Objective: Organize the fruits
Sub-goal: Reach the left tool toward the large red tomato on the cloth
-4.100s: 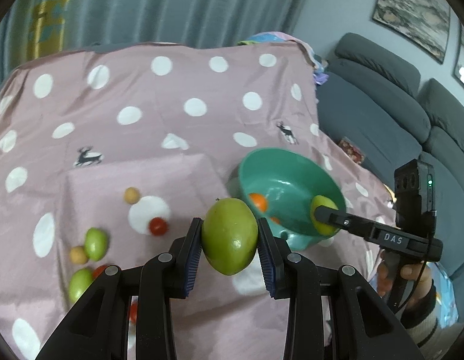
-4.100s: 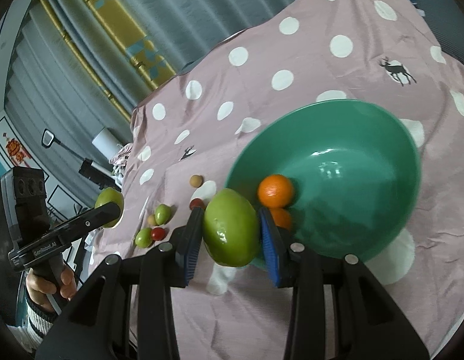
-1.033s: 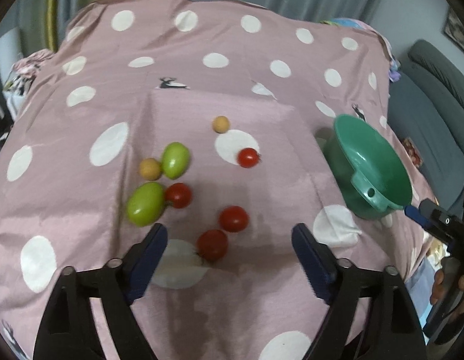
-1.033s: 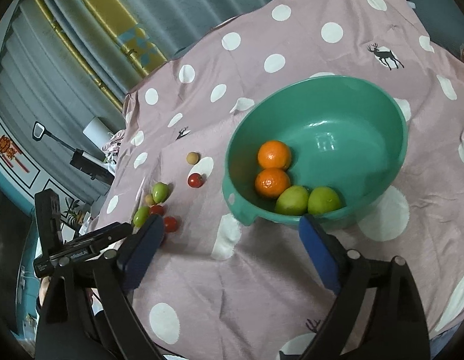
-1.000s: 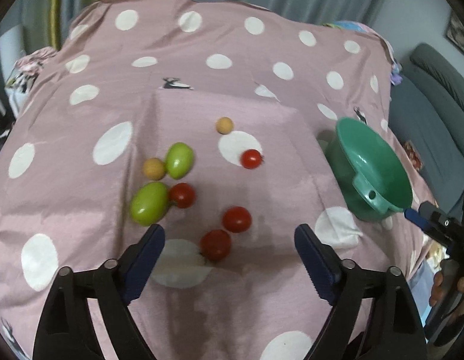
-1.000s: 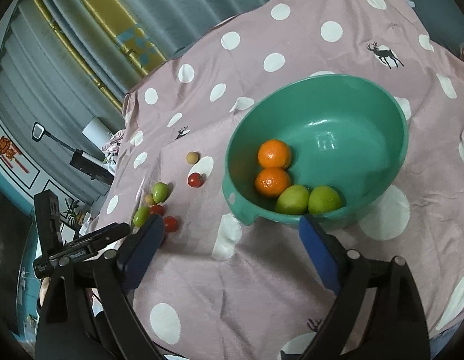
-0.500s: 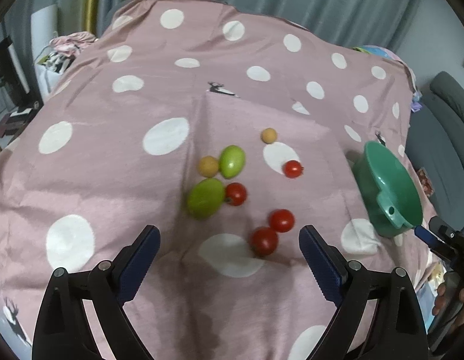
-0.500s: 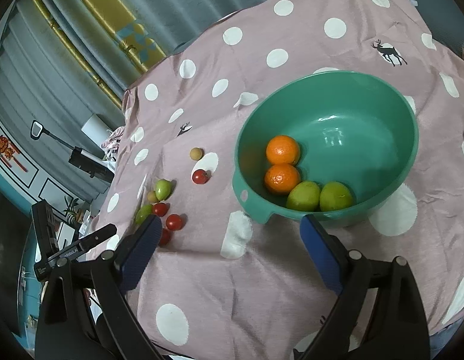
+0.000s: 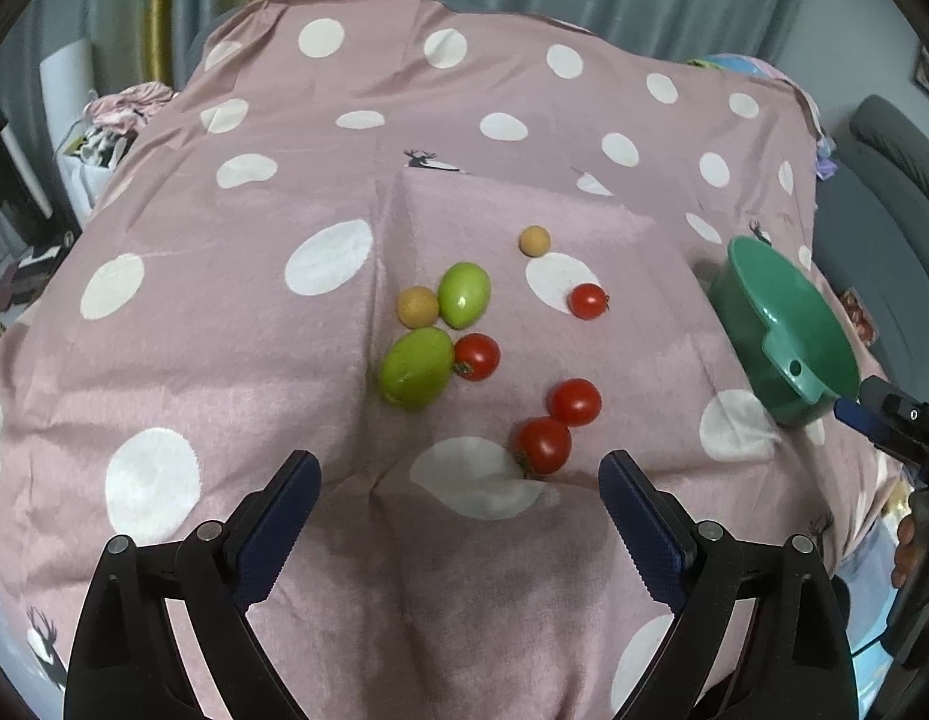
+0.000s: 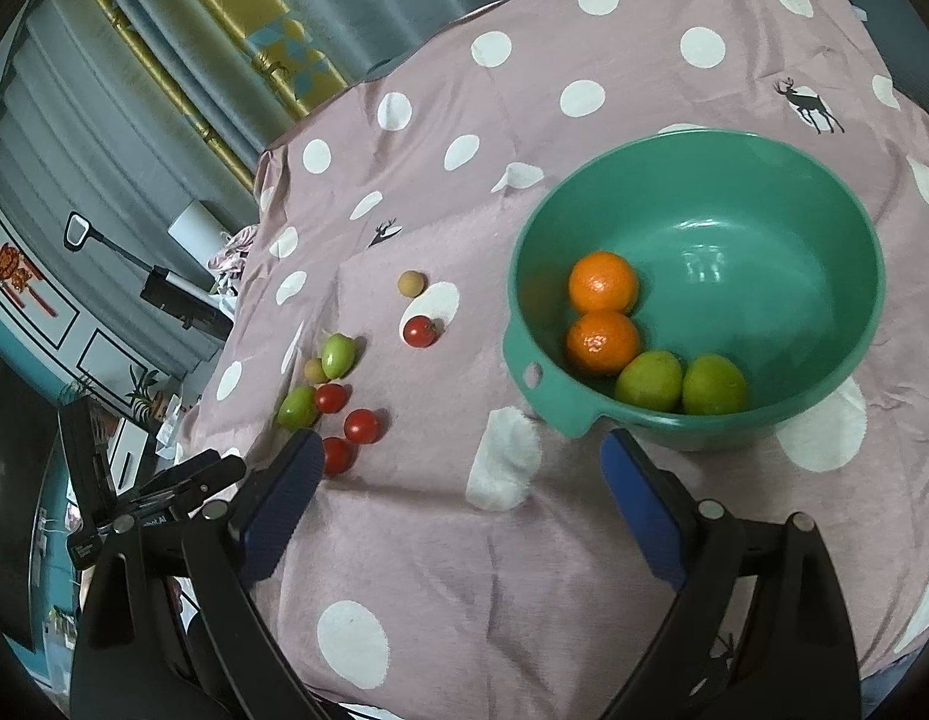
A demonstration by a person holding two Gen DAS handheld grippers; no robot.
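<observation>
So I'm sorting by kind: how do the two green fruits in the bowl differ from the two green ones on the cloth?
The bowl pair lies inside the green bowl, touching, beside two oranges. The cloth pair lies loose on the pink cloth among red tomatoes, apart from each other, and looks smaller. All four are plain green and oval, and neither claw holds any.

— What am I seeing lying on the cloth (image 9: 224,360) from the left wrist?

— Loose fruit is sitting mid-cloth: two tomatoes (image 9: 557,426) touching nearest me, a big mango (image 9: 416,367) to their left with another tomato (image 9: 476,356) against its right side. Behind that, a longan (image 9: 417,306) is resting just left of a smaller mango (image 9: 464,294).

— And the bowl (image 10: 824,324)?

— It's standing to the right of them, holding two oranges (image 10: 602,312) at its left, two mangoes (image 10: 680,387) nearer me.
</observation>
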